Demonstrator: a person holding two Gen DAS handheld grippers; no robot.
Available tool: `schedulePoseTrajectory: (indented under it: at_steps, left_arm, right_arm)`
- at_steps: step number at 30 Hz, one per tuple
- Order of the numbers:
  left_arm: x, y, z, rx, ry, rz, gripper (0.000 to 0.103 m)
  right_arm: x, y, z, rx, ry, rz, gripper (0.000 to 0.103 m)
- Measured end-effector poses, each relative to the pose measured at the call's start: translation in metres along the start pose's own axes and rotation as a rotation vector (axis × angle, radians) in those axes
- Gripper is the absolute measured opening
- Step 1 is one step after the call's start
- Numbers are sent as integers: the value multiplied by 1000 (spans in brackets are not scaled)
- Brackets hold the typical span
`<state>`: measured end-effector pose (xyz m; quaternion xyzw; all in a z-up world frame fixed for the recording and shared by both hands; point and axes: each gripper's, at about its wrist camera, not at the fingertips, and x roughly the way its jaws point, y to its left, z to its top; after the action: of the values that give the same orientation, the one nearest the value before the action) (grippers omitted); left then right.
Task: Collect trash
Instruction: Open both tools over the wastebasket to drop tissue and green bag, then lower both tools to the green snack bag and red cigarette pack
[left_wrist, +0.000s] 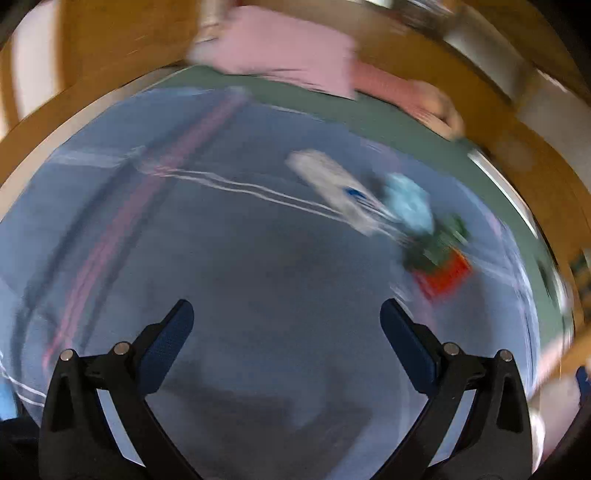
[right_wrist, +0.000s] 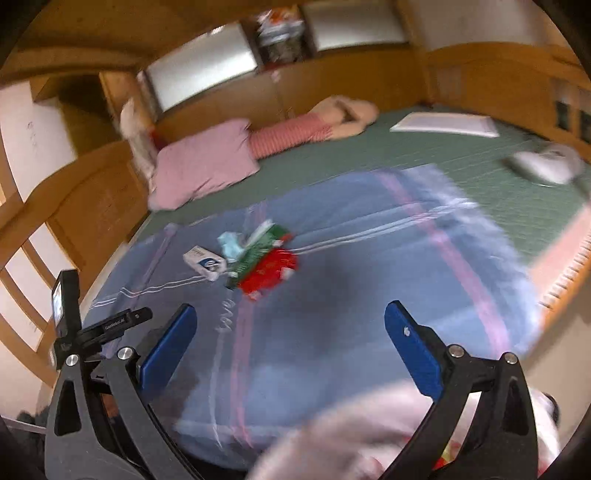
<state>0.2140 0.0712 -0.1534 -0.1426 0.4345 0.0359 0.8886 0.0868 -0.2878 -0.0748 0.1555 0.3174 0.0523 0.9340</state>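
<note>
Trash (right_wrist: 255, 258) lies sharp in right view — left view blurs it.

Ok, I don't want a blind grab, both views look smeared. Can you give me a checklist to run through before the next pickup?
1. Left gripper jaws open, nothing between them: ok.
2. Right gripper jaws open, nothing between them: ok.
3. Trash located: white carton, light blue scrap, green wrapper and red wrapper bunched on the blue blanket: ok.
4. Pieces separate enough for a single pick: cannot tell, they overlap.
5. Sharp view for aiming: not ok, both views blurred.
6. Collection bag: pale blurred shape under right gripper, cannot tell.
</note>
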Motion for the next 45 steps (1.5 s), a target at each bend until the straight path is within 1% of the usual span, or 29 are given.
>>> schedulePoseTrajectory:
  at_steps: [1,4,5,8,10,11,13,14,15,16,17,19,21,22,23,25,27,29,30,31,32,34,38,41,43,44,45]
  left_arm:
    - [4,12,7,-44,2,16,100]
    - [10,38,16,-129,-8,73,100]
    - [9,45,15,-145,-6,80,100]
    - [7,57,10,-175,2,62,100]
    - [9,61,7,-187,2,74,100]
    - [12,63,8,-187,9,76,100]
    - [15,64,8,-189,31,70,100]
    - [16,64,8,-192,34,67,100]
    - [15,63,8,-192,35,65,100]
    - [16,63,8,-190,34,66,100]
    - [17,61,8,-188,33,68,100]
    - [17,61,10,-192,30,71,100]
    - [16,63,10,-203,26,71,100]
    - [15,64,10,-209,24,72,100]
    - [14,64,10,-215,23,74,100]
    - [12,68,9,-231,15,81,100]
    - [10,72,9,-251,8,84,100]
    - [8,75,8,-272,5,81,100]
    - [8,76,8,-280,6,78,100]
    - [8,78,7,-285,8,74,100]
    - [8,78,6,-287,11,74,100]
    - [8,79,5,-289,14,77,100]
    - [9,84,4,-315,20,70,100]
    - [10,89,2,-342,27,58,100]
    - [11,90,0,-354,42,21,100]
    - [14,88,-1,-349,56,-1,100]
    - [19,82,-1,-328,89,-43,100]
  right_arm:
    - [21,7,7,0,19,6,100]
    - [92,24,20,34,86,5,100]
    - [118,29,22,50,96,-10,100]
    - [177,36,24,93,136,-73,100]
    - [207,37,23,121,167,-101,100]
    - [224,37,22,121,186,-137,100]
    - [245,37,21,110,214,-203,100]
    - [254,37,20,103,223,-193,100]
    - [258,38,20,85,220,-155,100]
    - [261,41,20,48,221,-135,97]
    - [263,44,19,14,235,-116,88]
    - [265,52,16,-47,276,-59,78]
    - [264,65,9,-129,325,-7,74]
    - [262,73,3,-182,349,17,70]
    - [258,85,-5,-248,383,59,69]
    - [247,106,-23,-356,432,128,69]
    - [225,135,-49,-521,483,223,69]
    - [204,151,-66,-607,519,287,69]
    - [196,156,-72,-626,528,296,70]
    - [188,158,-77,-634,534,298,73]
    - [179,159,-80,-628,535,293,80]
    - [169,155,-80,-597,528,280,84]
    - [151,141,-72,-490,539,293,85]
    - [144,130,-61,-456,521,278,85]
    - [139,128,-61,-469,510,245,85]
    - [141,130,-64,-494,513,211,85]
    - [143,130,-67,-507,519,196,85]
